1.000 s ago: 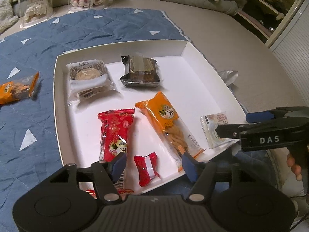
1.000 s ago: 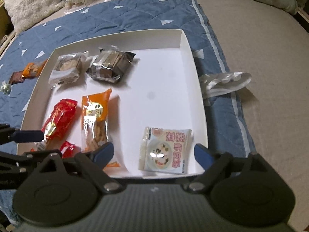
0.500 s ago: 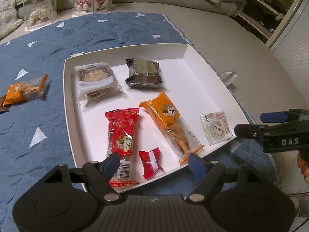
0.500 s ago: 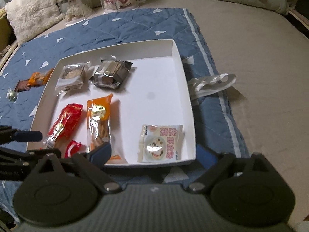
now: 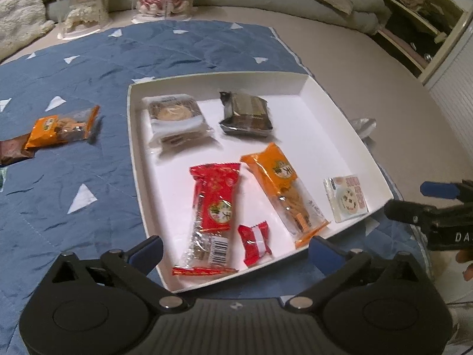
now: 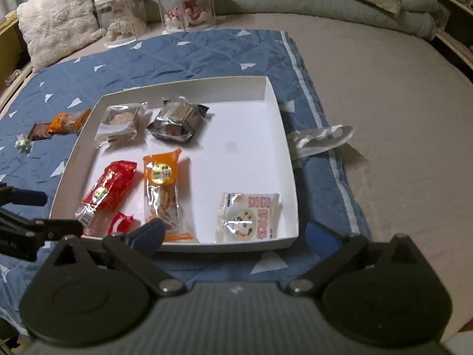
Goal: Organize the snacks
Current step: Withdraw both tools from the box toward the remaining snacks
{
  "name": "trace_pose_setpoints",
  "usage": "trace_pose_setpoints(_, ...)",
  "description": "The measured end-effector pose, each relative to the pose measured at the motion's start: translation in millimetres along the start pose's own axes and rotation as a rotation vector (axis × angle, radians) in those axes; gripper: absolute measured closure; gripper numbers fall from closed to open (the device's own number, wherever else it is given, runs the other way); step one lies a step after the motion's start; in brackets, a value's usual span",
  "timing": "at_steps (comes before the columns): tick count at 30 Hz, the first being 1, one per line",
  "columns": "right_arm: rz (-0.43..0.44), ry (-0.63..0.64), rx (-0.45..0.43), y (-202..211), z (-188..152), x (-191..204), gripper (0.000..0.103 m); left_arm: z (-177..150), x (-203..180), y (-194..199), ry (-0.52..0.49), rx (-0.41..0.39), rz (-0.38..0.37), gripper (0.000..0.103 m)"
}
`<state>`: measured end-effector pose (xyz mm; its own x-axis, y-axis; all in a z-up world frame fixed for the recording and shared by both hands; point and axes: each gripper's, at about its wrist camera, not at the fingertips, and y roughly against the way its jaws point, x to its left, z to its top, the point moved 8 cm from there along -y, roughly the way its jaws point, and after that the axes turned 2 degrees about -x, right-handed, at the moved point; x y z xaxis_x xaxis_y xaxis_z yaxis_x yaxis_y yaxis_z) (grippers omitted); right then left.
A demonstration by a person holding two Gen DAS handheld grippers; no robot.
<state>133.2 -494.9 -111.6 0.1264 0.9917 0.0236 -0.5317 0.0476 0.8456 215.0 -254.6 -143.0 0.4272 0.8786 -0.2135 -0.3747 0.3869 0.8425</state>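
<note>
Left wrist: left hand-held gripper [image 5: 236, 251] has just opened wide, empty, small red candy [image 5: 254, 243] dropped inside white tray [image 5: 133, 136]. Right wrist: right hand-held gripper [image 6: 233, 233] likewise spread, cookie packet [image 6: 248, 217] released in tray's near corner; orange snack [image 6: 68, 122] waits outside.

right gripper [image 5: 443, 204] body: white letters "DA", rest cut off at the frame edge
red long packet [image 5: 214, 204]: round green-and-gold badge with characters, too blurry to read; barcode near the bottom end, digits unreadable
orange long packet [image 5: 282, 183]: round badge, a character or two, not legible
small square packet [image 6: 248, 217]: red characters down the side, can't make them out
</note>
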Motion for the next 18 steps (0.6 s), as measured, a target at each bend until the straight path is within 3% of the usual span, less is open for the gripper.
trace_pose_setpoints(9,0.018,0.019,-0.018,4,8,21,0.0,9,23,16,0.0,-0.024,0.028,0.0)
trace_pose_setpoints(18,0.061,0.076,-0.041,-1,30,64,0.0,17,82,44,0.061,-0.062,0.098,0.0)
